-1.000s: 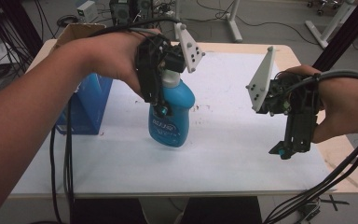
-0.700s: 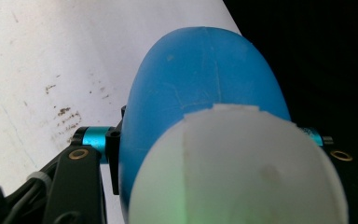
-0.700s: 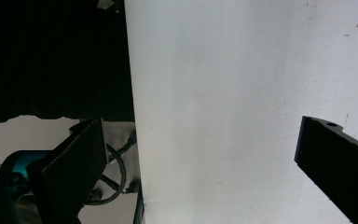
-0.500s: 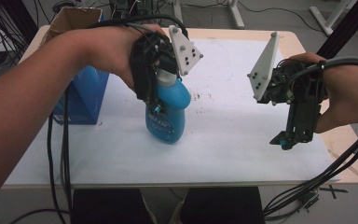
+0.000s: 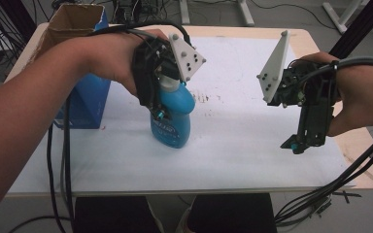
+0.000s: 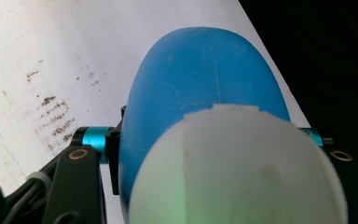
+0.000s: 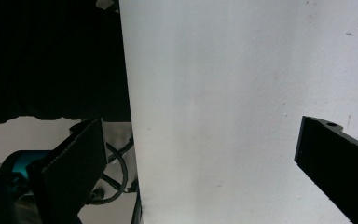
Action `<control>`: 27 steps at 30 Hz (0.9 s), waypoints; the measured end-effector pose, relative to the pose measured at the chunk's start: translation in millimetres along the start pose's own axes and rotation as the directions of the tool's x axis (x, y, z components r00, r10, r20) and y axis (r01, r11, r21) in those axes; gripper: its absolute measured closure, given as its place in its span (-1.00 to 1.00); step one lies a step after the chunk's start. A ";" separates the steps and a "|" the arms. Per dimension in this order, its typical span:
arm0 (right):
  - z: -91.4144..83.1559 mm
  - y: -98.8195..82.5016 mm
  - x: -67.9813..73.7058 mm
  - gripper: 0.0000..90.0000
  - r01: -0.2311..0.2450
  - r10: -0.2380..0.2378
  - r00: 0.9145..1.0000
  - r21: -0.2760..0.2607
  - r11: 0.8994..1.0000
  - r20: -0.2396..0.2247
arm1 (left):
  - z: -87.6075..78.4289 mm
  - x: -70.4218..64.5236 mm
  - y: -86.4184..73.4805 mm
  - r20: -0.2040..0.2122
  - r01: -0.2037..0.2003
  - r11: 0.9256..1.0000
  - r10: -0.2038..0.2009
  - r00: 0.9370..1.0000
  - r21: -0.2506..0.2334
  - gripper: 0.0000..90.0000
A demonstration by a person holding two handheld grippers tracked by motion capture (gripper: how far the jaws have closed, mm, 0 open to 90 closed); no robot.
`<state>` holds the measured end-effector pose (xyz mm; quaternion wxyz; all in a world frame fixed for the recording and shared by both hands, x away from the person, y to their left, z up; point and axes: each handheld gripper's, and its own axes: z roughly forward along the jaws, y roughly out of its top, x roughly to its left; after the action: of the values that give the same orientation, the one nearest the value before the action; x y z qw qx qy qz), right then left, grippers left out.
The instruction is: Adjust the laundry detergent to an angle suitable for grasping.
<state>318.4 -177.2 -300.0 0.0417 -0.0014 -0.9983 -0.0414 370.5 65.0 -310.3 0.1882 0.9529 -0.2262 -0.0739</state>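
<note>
Cardboard box [image 5: 80, 68]: desk's left edge. Left claw [image 5: 161, 104]: clamped on blue bottle [image 5: 172, 121] at its neck, bottle upright mid-desk, apparently for steady carrying or setting down. Right claw [image 5: 296, 143]: jaws apart, empty, waiting over the desk [image 5: 233, 136].

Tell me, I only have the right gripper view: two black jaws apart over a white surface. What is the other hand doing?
Observer: The left gripper is clamped on a blue bottle with a white cap, standing on the table.
Operator: Anything else near it?
Observer: A blue box with open cardboard flaps stands just left of the bottle.
Operator: Is my gripper close to the bottle?
Observer: No. The right gripper hangs over the table's right side, jaws down and holding nothing, well apart from the bottle.
</note>
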 end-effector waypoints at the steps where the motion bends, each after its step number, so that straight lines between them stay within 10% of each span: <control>1: 0.1 0.0 -0.1 -0.96 0.001 -0.001 1.000 -0.001 1.000 0.000 | 0.8 -0.1 -0.7 0.001 0.000 1.000 0.000 1.000 -0.001 -0.13; 27: 4.4 2.6 -1.9 -0.96 0.001 -0.001 1.000 0.001 1.000 -0.007 | -2.0 -4.5 -7.3 -0.016 0.064 0.998 -0.064 0.998 -0.025 -0.42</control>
<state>320.0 -174.2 -304.2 0.0450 -0.0009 -0.9981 -0.0411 369.9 73.8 -311.1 0.1992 0.9579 -0.1930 -0.0745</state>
